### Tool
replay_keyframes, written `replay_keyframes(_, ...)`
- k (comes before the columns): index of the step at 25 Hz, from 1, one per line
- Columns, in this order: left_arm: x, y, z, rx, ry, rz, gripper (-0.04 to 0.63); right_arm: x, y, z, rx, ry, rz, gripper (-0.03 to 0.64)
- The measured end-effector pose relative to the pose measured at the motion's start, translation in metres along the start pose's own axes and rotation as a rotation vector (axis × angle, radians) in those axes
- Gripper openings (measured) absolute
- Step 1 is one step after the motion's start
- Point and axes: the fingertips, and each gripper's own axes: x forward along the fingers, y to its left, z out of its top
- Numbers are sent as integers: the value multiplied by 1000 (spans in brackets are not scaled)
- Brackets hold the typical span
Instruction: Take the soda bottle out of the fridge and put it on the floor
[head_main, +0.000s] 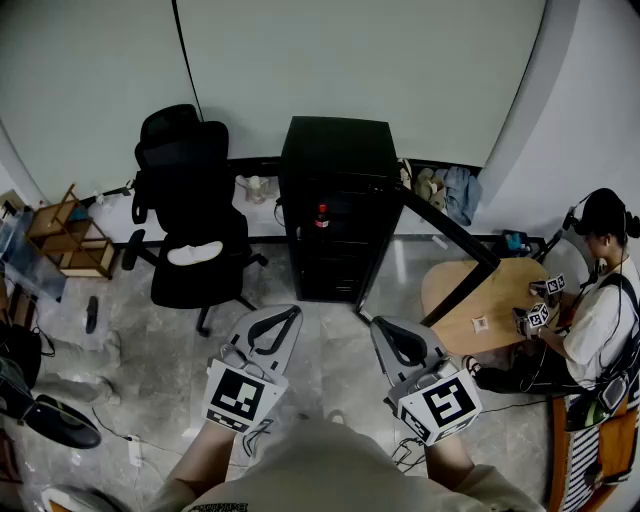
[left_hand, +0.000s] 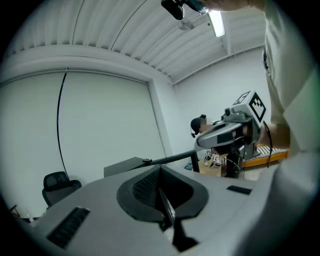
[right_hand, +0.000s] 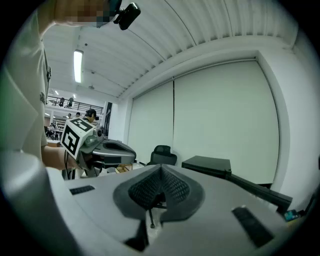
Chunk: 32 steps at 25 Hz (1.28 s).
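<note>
Two clenched empty tools near, left gripper, right gripper, soda bottle upright inside open fridge far centre, office chair to its left

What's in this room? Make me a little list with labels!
fridge: black, door open
bottle: upright inside the fridge
chair: black, left of the fridge
left gripper: shut, empty, away from the fridge
right gripper: shut, empty, away from the fridge
task: bottle not yet taken out
</note>
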Motion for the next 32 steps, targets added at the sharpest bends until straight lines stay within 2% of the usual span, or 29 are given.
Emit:
replay_keyframes(10, 8, -1, -3, 12, 27, 28, 6, -10, -16, -13, 19, 21, -10, -5)
replay_keyframes(19, 15, -15, -16, -36, 63, 48, 6, -16, -19, -29, 6, 46, 53, -5)
replay_keyframes(25, 23, -30, -19, -11, 94, 72, 6, -25, -38, -45, -54, 86, 41, -5)
replay_keyframes(32, 30, -42, -23, 4, 122, 60, 6, -26, -48, -48, -36, 76, 47, -5)
